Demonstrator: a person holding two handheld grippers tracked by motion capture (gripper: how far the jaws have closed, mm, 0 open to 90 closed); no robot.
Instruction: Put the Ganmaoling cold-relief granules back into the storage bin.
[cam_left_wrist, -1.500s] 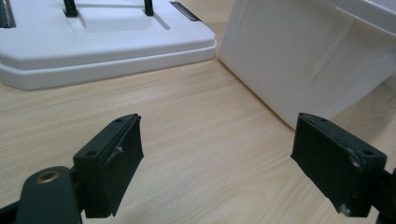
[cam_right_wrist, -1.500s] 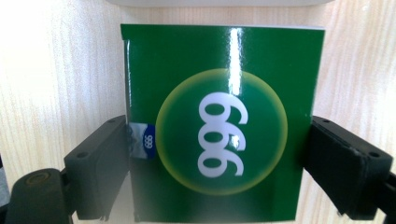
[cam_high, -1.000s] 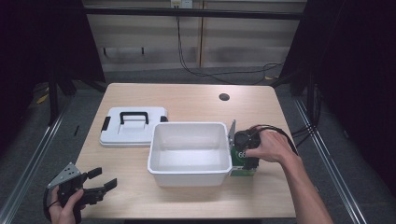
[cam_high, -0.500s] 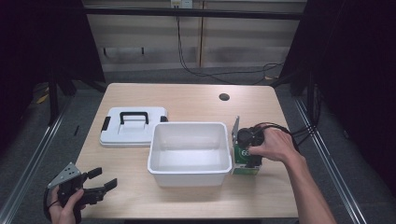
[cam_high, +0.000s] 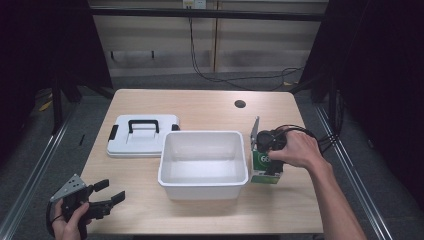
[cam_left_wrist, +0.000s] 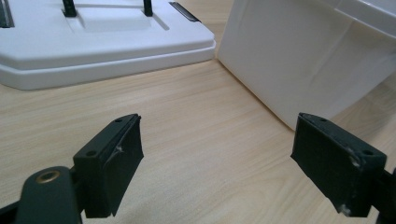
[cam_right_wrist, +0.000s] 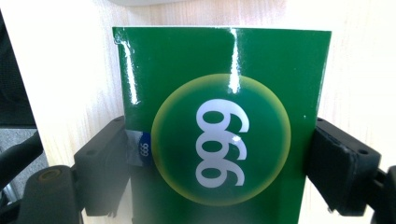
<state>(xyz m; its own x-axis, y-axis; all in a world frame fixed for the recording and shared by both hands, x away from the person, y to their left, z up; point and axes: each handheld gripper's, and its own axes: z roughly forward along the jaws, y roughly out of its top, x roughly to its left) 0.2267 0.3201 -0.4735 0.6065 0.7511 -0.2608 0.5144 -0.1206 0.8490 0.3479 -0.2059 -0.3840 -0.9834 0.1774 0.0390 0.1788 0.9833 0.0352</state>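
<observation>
I see the light wooden rectangular table (cam_high: 200, 107) first, standing on a grey floor (cam_high: 45, 145) with dark curtains at either side and a pale panelled wall behind, black cables hanging down it. A small dark round hole (cam_high: 240, 104) sits in the tabletop near its far right.

At the table's centre is the open white rectangular plastic bin (cam_high: 204, 179); I can see its bare white bottom and nothing inside it. Just beside its far left corner lies the flat white plastic lid with a black handle (cam_high: 142, 136), with black latches at its ends. From the left gripper view the lid and the bin wall nearly meet; I cannot tell whether they touch.

Against the bin's right wall stands the glossy green carton marked with white 999 numerals in a round emblem (cam_right_wrist: 219, 135), resting on the tabletop outside the bin. My right gripper (cam_high: 270, 152) has its jaws closed on the carton's two sides, my hand (cam_high: 295, 149) over it.

My left gripper (cam_high: 97, 197) hovers at the near left table edge, jaws spread wide with nothing between them.
</observation>
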